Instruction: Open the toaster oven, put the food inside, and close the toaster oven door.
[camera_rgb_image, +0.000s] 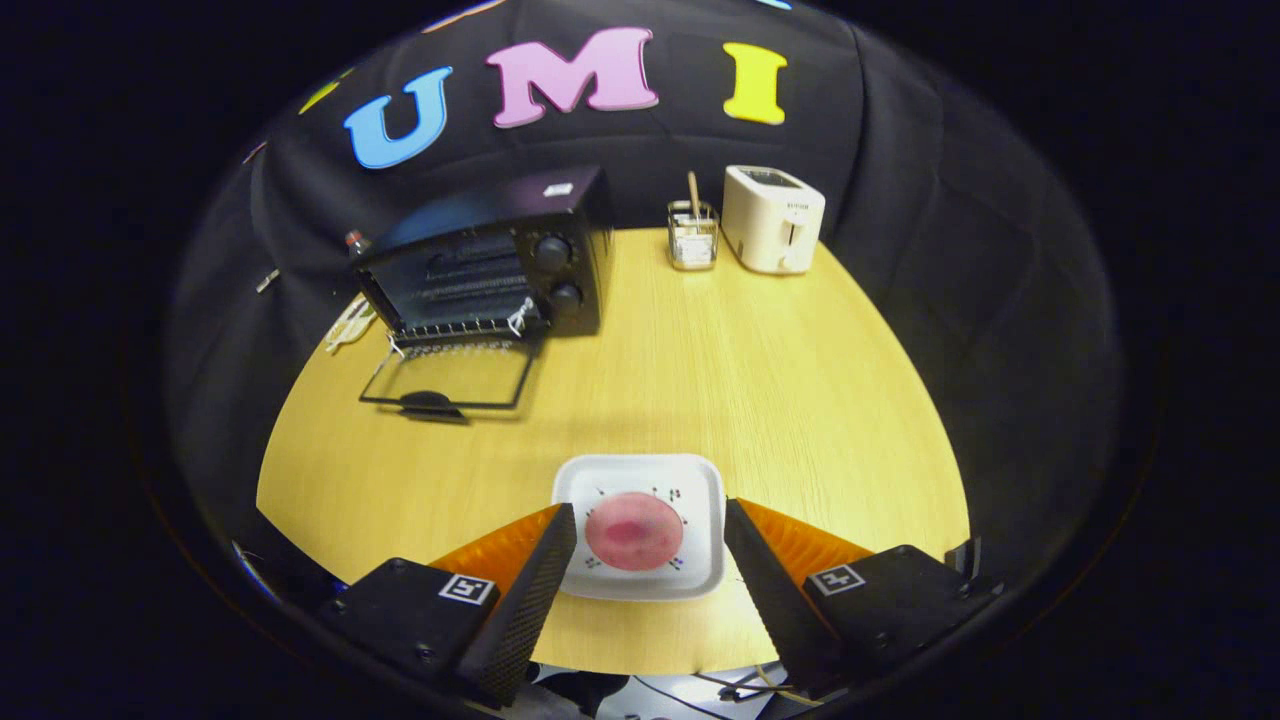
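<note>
The gripper (650, 520) is spread wide and grips nothing. Between its fingers, a white plate (700, 480) on the wooden table (720, 360) carries a round pink food item (633, 531). Well beyond, the black toaster oven (490, 265) stands with its glass door (450, 378) folded down flat. A white toaster (772, 218) bears small, illegible lettering.

Pink food (633, 531) — white plate (640, 478) — black toaster oven (490, 262).
</note>
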